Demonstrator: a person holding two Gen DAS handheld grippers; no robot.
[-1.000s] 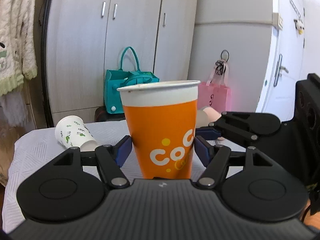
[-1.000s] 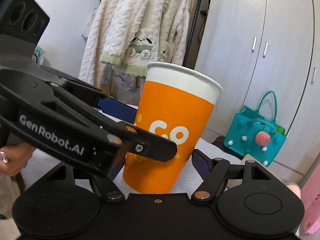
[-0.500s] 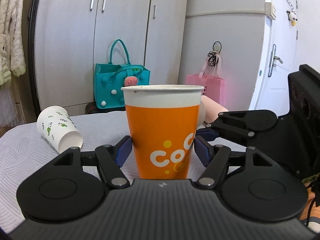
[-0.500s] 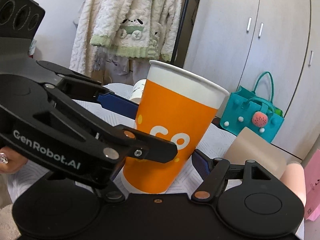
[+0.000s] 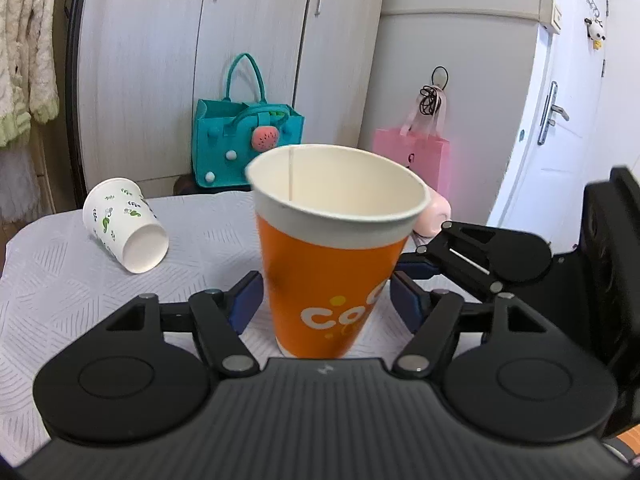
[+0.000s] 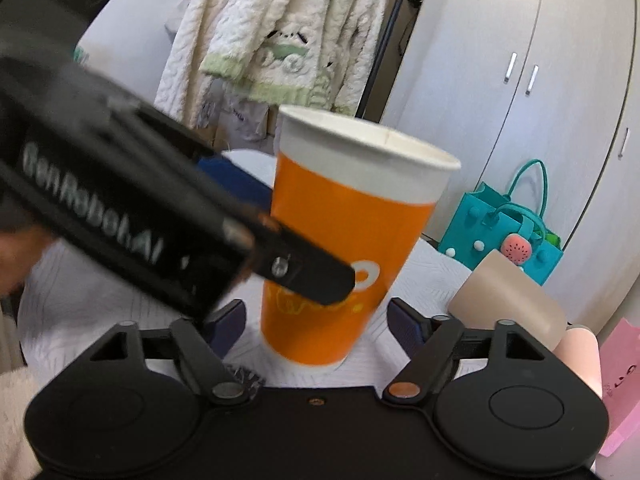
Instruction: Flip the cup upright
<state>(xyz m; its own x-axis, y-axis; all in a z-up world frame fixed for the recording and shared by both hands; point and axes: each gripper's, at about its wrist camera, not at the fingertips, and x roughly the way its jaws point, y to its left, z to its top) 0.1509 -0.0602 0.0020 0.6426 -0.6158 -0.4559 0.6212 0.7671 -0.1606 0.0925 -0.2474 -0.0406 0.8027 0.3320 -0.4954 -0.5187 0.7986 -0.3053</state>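
An orange paper cup (image 5: 328, 276) with a white rim stands upright on the white patterned tablecloth (image 5: 52, 280), between the blue pads of my left gripper (image 5: 326, 304). The pads stand a little off its sides, so the left gripper is open. The same cup (image 6: 348, 232) stands between the pads of my right gripper (image 6: 316, 324), which is open too, with gaps on both sides. The left gripper's black body (image 6: 120, 208) crosses in front of the cup in the right wrist view. The right gripper's finger (image 5: 472, 256) shows beside the cup in the left wrist view.
A white cup with green leaf print (image 5: 126, 224) lies on its side at the table's far left. A beige cup (image 6: 512, 300) lies to the right. A teal bag (image 5: 248, 144), a pink bag (image 5: 412, 156), wardrobes and hanging clothes (image 6: 276, 40) stand behind.
Both grippers have risen and tilted downward, so the cup's inside now shows. The gaps between the pads and the cup have widened. The cup stays upright on the table.
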